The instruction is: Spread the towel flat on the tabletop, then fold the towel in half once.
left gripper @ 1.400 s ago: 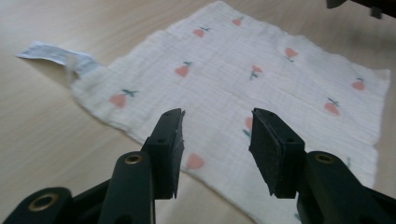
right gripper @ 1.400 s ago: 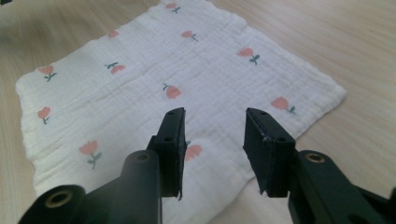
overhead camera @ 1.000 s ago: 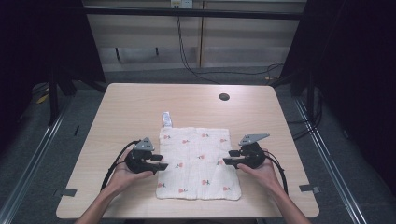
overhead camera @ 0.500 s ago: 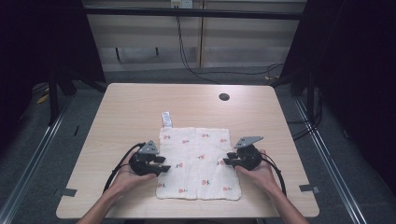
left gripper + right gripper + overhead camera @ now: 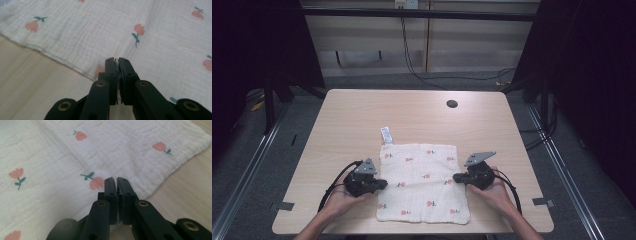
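Scene: a person sits at a pale wooden tabletop (image 5: 362,120) with a pair of tongs in each hand, seen from above.
Cloth: a square white cloth (image 5: 422,172) printed with small pink flowers on green stems lies flat on the near middle of the tabletop.
Cloth detail: it has a crinkled weave and a stitched hem, and a small white tag (image 5: 386,135) sticks out at its far left corner.
Left tongs: the left tongs (image 5: 383,184) rest at the cloth's left edge, about halfway along it.
Right tongs: the right tongs (image 5: 457,177) rest at the cloth's right edge, opposite the left pair.
What just changed: both pairs have just been closing, and the jaws now meet.
Left grip: in the left gripper view the jaws of the left tongs (image 5: 117,60) are pinched together on the hem, a thin fold of cloth caught between them.
Right grip: in the right gripper view the right tongs (image 5: 116,179) pinch the cloth's edge the same way.
Meaning: both edges look gripped, so the cloth seems ready to be lifted or folded.
Elsewhere: a dark round hole (image 5: 452,104) sits at the far right of the tabletop.
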The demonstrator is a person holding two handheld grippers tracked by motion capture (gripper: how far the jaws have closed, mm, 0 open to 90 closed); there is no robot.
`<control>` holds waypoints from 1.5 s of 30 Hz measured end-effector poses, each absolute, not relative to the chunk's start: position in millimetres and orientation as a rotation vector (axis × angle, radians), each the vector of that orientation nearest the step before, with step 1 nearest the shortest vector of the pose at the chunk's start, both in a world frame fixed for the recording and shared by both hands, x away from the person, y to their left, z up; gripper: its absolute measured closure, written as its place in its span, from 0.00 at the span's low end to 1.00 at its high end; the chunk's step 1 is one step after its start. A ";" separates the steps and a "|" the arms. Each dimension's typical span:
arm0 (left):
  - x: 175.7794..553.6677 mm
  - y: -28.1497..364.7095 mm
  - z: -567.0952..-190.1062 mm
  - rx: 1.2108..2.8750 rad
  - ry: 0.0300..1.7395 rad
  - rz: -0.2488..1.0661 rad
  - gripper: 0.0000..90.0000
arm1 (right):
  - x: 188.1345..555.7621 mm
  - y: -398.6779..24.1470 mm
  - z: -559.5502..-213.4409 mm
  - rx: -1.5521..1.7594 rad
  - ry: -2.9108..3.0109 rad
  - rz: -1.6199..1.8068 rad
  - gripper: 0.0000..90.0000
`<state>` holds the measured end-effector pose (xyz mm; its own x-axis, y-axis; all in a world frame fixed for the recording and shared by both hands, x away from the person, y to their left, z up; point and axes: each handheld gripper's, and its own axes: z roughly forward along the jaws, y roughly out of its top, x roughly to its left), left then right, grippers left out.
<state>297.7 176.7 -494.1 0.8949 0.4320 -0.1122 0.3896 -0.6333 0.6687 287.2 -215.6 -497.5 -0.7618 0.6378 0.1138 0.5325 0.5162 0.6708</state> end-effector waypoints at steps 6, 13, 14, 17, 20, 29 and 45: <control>287.5 179.8 -493.8 2.325 0.572 0.065 0.95 | 282.5 -214.2 -497.0 1.017 2.611 1.073 0.94; 288.7 177.5 -492.2 2.324 0.605 0.096 0.74 | 281.8 -213.0 -496.1 1.020 2.607 1.121 0.76; 290.0 177.6 -491.0 2.312 0.621 0.086 0.66 | 283.4 -214.1 -495.0 1.039 2.592 1.150 0.73; 294.1 180.6 -487.8 2.289 0.635 0.082 0.57 | 290.3 -218.0 -489.0 1.055 2.551 1.206 0.72; 299.3 183.0 -486.3 2.264 0.659 0.079 0.51 | 296.5 -219.2 -483.9 1.061 2.527 1.214 0.70; 328.1 191.8 -478.1 2.239 0.737 0.168 0.51 | 326.0 -220.2 -478.1 1.078 2.498 1.126 0.66; 398.6 187.4 -476.6 2.157 0.874 0.207 0.59 | 395.6 -217.0 -484.7 1.175 2.469 1.054 0.66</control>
<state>398.6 187.4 -476.6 0.7499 0.6484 -0.1312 0.5205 -0.4560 0.7219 395.6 -217.0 -484.7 -0.6598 0.7436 0.1081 0.5925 0.4264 0.6834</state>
